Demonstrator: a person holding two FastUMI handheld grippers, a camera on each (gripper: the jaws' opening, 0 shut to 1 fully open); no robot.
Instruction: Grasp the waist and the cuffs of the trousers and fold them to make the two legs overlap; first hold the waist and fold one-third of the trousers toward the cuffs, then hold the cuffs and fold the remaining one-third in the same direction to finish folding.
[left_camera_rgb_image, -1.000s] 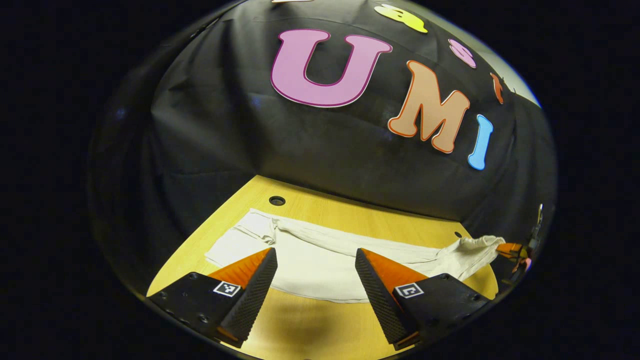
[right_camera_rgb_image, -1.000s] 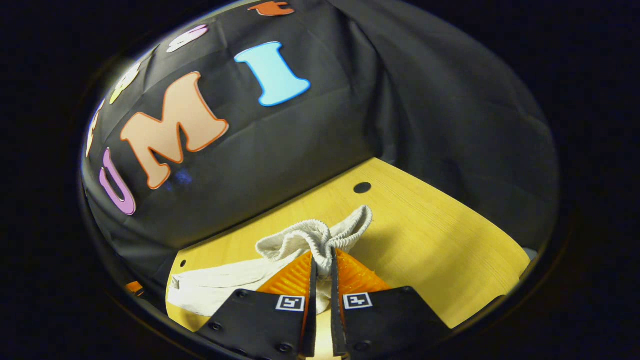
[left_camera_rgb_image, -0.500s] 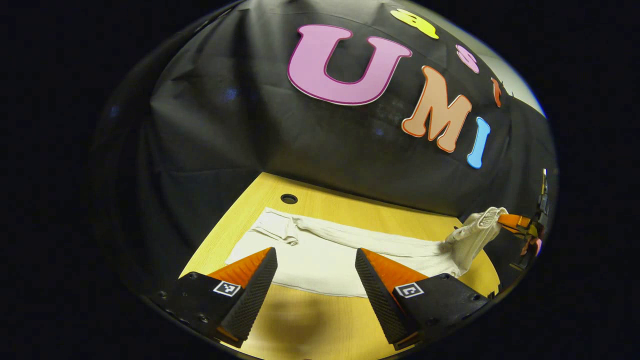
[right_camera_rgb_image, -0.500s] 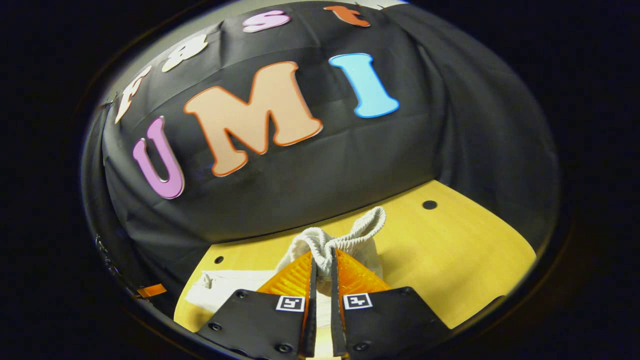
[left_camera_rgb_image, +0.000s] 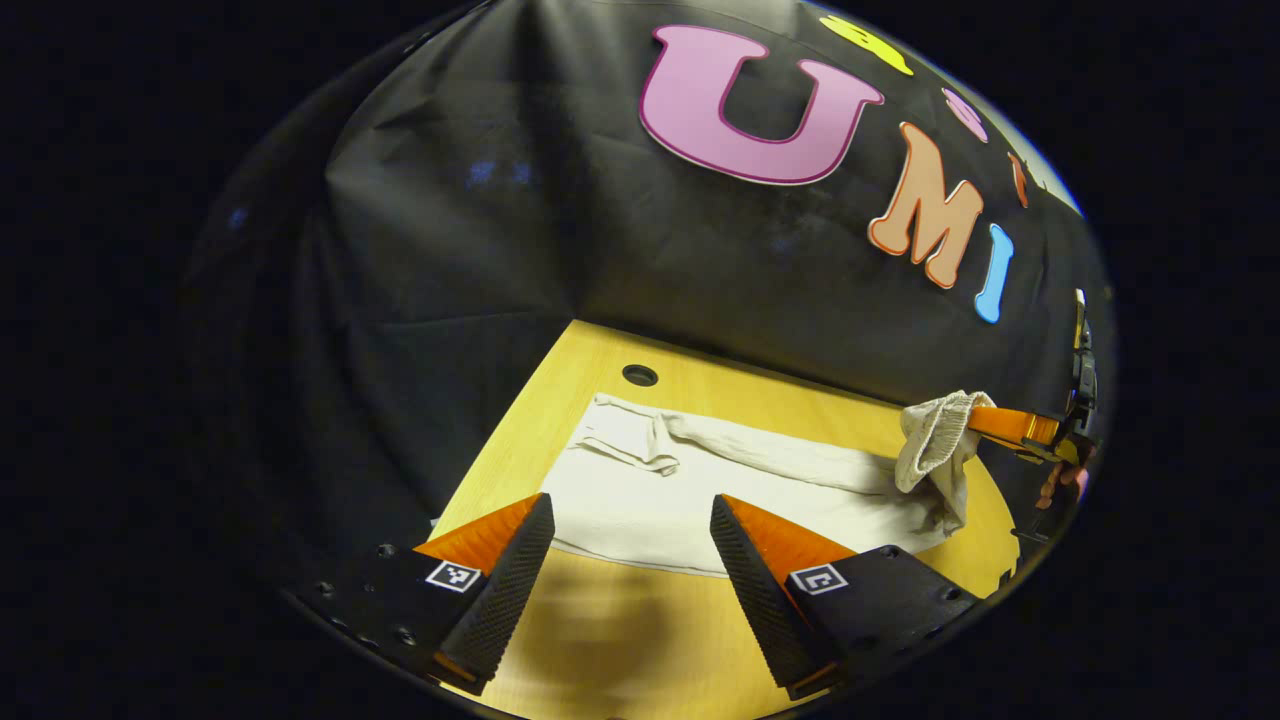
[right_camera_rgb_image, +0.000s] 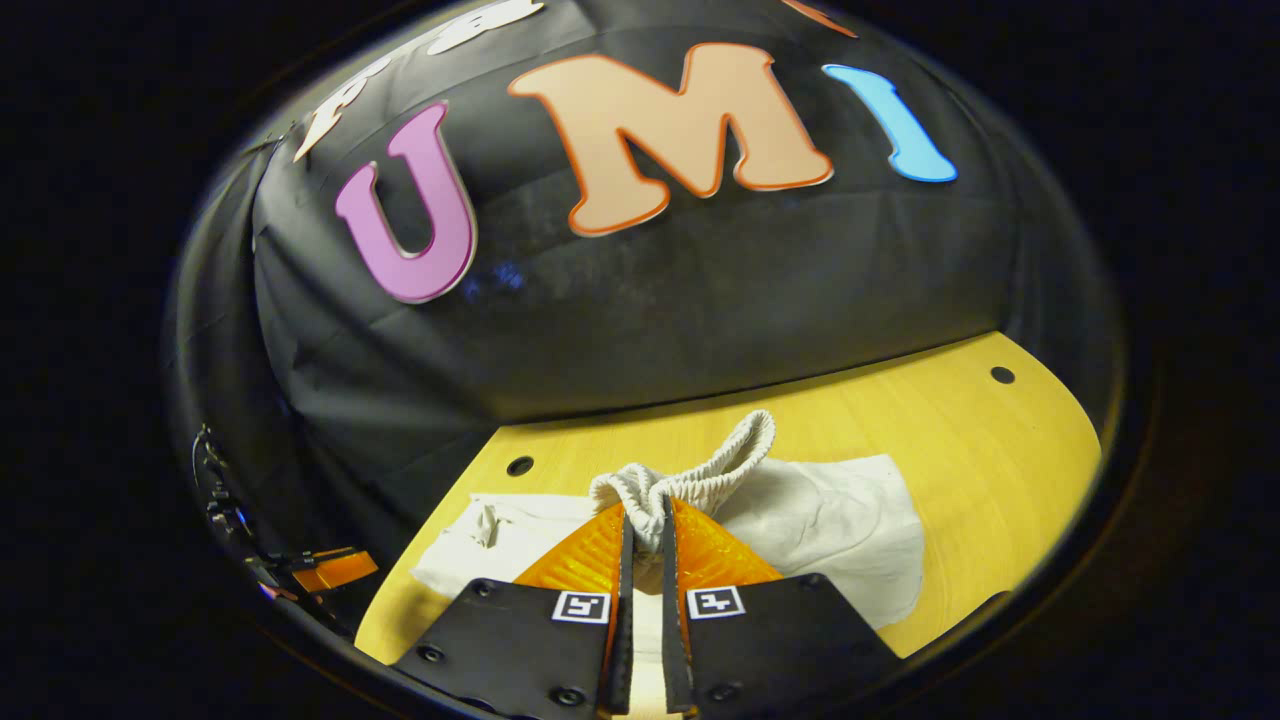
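Two holes (left_camera_rgb_image: 640, 375) in table (left_camera_rgb_image: 620, 650) beside trousers (left_camera_rgb_image: 700, 490).

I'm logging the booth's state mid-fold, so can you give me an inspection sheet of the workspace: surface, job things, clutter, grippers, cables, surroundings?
Surface: yellow wooden table with small round holes.
Job's things: pale trousers spread along the table; the ribbed waist is bunched and lifted off the surface, the cuffs lie flat at the far end.
Clutter: nothing seen.
Grippers: right gripper is shut on the waist; it also shows at the edge of the left gripper view. Left gripper is open, above the table edge near the trousers, touching nothing.
Cables: dark wiring near the left gripper in the right gripper view, too dim to tell more.
Surroundings: black cloth wall behind the table.
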